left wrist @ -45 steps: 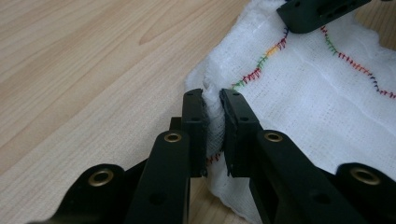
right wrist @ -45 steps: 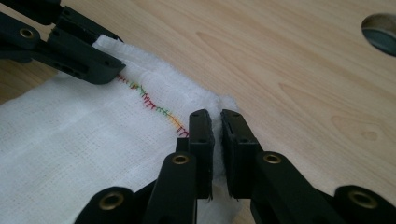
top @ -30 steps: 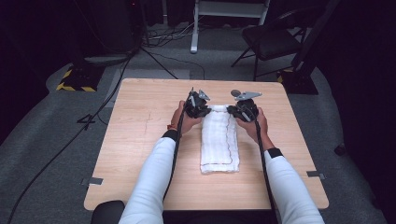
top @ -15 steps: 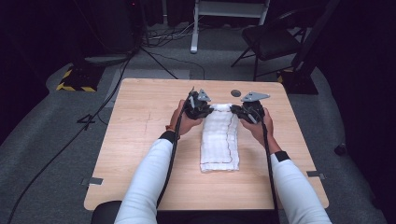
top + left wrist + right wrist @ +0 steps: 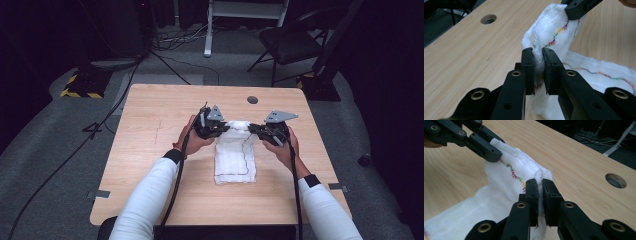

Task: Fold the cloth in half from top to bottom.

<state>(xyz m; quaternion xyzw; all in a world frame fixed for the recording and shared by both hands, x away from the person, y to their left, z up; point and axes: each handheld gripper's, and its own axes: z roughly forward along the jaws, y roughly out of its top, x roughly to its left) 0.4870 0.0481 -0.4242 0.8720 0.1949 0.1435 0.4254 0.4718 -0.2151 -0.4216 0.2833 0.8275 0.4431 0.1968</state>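
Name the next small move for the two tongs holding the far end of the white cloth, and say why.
Probably carry both tongs toward the person, folding the lifted far edge over the rest. The left tongs and right tongs are each clamped on a far corner of the white cloth, that edge is raised off the table, and the near part lies flat.

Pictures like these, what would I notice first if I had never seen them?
Probably the white cloth with its wavy rainbow stitching, lying in the middle of the wooden table. Its far end is lifted off the table, pinched on one side by the left claw and on the other by the right claw.
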